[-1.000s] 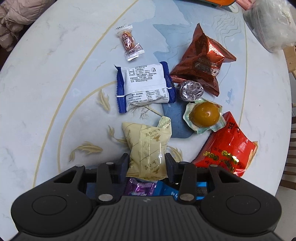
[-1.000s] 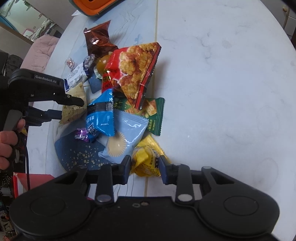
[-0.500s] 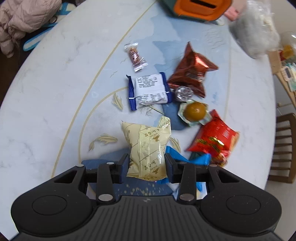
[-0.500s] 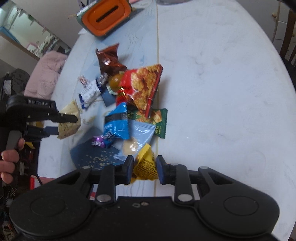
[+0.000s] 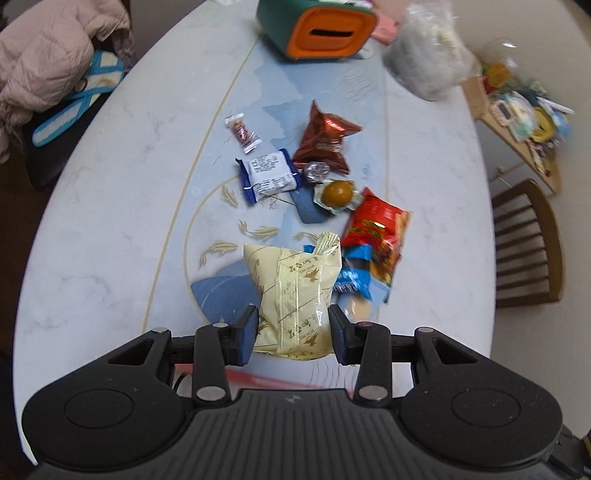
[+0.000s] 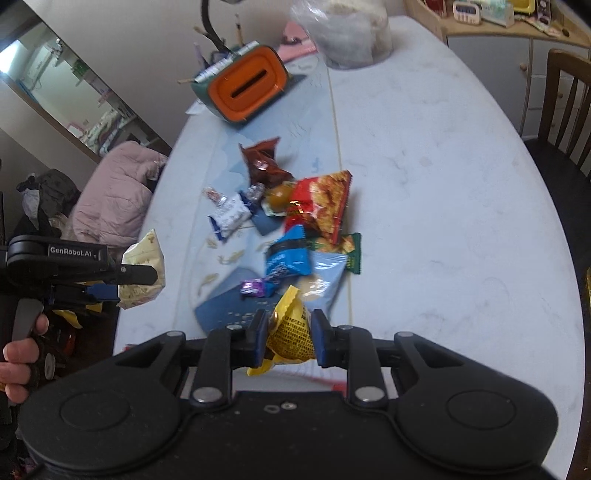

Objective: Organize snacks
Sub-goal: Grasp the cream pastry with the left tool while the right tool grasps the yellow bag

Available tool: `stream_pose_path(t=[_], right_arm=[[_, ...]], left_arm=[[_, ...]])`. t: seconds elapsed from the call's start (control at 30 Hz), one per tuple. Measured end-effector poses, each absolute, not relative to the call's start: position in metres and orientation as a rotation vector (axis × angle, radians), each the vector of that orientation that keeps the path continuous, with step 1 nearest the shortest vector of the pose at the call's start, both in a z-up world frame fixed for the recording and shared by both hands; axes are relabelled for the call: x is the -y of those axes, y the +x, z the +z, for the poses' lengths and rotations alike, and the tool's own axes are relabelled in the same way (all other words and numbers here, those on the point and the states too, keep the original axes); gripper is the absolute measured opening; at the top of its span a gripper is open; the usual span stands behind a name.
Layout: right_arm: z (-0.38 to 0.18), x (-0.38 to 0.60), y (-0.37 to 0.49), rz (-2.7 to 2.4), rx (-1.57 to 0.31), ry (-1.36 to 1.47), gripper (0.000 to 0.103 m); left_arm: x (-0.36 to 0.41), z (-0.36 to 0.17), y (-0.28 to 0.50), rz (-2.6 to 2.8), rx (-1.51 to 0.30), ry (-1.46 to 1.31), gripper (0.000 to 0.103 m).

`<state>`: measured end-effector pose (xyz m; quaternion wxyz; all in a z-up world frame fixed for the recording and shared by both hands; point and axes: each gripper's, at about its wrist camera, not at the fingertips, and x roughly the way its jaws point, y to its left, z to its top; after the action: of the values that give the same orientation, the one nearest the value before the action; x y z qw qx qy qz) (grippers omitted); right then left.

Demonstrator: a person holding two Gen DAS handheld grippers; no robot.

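My left gripper (image 5: 293, 332) is shut on a cream snack packet (image 5: 295, 291) and holds it above the table; the right wrist view shows the same packet (image 6: 142, 275) lifted at the left table edge. A yellow snack packet (image 6: 290, 334) hangs pinched in my right gripper (image 6: 288, 341), which is shut on it. On the table lie a red chip bag (image 6: 321, 206), a blue packet (image 6: 290, 256), a white-and-blue packet (image 5: 267, 175), a brown foil bag (image 5: 325, 138), a round brown sweet (image 5: 337, 192) and a small wrapped candy (image 5: 242, 131).
An orange-and-green box (image 5: 323, 33) and a clear plastic bag (image 5: 428, 62) stand at the table's far end. A wooden chair (image 5: 528, 243) is at the right. A pink jacket (image 5: 48, 62) lies on a seat at the left. A hand (image 6: 18, 365) grips the left tool.
Both grippers have risen from the table, each carrying its packet. The right jaws tightened on the yellow packet. The pile of snacks now looks smaller and farther below.
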<state>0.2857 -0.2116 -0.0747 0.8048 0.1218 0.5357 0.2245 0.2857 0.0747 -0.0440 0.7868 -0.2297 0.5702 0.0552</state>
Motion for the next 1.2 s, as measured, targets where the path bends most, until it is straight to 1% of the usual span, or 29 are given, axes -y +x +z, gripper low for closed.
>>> stream_pose_path(t=[0.17, 0.33, 0.63, 0.8, 0.93, 1.2], right_arm=[[-0.048, 0.210, 0.255, 0.494, -1.092, 0.273, 0.024], [-0.028, 0.208, 0.224, 0.511, -1.062, 0.274, 0.024], [-0.020, 0.199, 0.172, 0.535, -1.068, 0.260, 0.024], [-0.030, 0.190, 0.150, 0.547, -1.092, 0.247, 0.024], [-0.052, 0.180, 0.139, 0.535, -1.140, 0.231, 0.024], [-0.103, 0.169, 0.127, 0.486, -1.219, 0.199, 0.024]], left_arm=[[-0.073, -0.011, 0.252, 0.062, -1.191, -0.459, 0.039], [-0.072, 0.012, 0.217, 0.023, -1.178, -0.418, 0.039], [-0.069, 0.021, 0.154, -0.043, -1.211, -0.326, 0.040], [-0.065, 0.003, 0.127, -0.060, -1.254, -0.290, 0.040], [-0.058, -0.028, 0.114, -0.067, -1.299, -0.272, 0.040], [-0.040, -0.084, 0.104, -0.070, -1.330, -0.211, 0.040]])
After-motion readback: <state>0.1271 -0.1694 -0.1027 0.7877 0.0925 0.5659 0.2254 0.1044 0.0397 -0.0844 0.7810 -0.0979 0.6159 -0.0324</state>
